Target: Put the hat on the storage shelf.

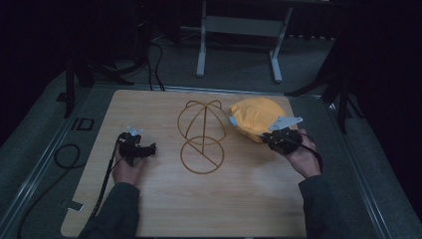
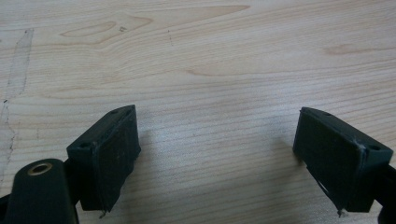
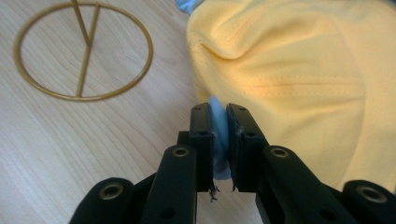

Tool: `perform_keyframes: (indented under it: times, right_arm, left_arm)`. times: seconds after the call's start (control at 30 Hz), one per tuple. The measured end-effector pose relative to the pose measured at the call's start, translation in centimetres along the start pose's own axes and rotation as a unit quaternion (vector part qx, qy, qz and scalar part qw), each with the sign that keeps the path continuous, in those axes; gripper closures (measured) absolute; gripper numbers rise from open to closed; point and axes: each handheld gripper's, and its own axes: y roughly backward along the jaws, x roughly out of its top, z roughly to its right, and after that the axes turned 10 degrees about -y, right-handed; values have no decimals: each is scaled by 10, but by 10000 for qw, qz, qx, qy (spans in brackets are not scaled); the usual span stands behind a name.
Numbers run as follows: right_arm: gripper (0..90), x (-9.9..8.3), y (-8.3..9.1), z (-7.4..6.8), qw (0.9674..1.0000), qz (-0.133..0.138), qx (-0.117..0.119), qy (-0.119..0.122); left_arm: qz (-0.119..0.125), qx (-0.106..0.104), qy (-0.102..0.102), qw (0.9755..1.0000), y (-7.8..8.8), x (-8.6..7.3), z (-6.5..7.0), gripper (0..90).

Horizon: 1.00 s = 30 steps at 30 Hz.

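High view: my right gripper sits at the 3 o'clock side of the wooden table, its jaws clamped on the light-blue brim edge of the yellow cap. Right gripper view confirms the blue material pinched between both pads, with the yellow crown spreading toward 1 o'clock. On the table the cap lies at 2 o'clock from centre; its long axis runs roughly 10 to 4 o'clock, and a second light-blue part shows at its 9 o'clock edge. Just beside the cap, at centre, stands the gold wire hat stand, its ring base flat on the wood and its domed frame toward 12 o'clock. My left gripper rests at 9 o'clock, well apart from the cap, jaws wide apart over bare wood.
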Motion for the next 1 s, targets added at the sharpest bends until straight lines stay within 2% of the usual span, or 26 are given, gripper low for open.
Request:
perform_keyframes:
  times: [0.17,0.2,0.4,0.63,0.8,0.93,1.0]
  right_arm:
    - [817,7,12,-2,9999,135,2,32]
    - [817,10,22,-2,9997,263,29,3]
    - [818,14,34,2,9992,385,24,-96]
    - [818,3,31,5,9994,261,17,-215]
    - [805,-7,33,6,9993,131,-151,-303]
    - [730,-10,41,0,9996,-140,-240,-56]
    - [670,-6,46,-3,9996,-232,-122,72]
  left_arm:
    - [-1,0,-1,10000,0,0,0,146]
    - [-2,0,-2,10000,0,0,0,146]
    - [-5,-2,-3,10000,0,0,0,146]
    - [0,1,-1,10000,0,0,0,146]
    - [0,1,-1,10000,0,0,0,146]
    - [1,1,-1,10000,0,0,0,145]
    - [0,1,-1,10000,0,0,0,146]
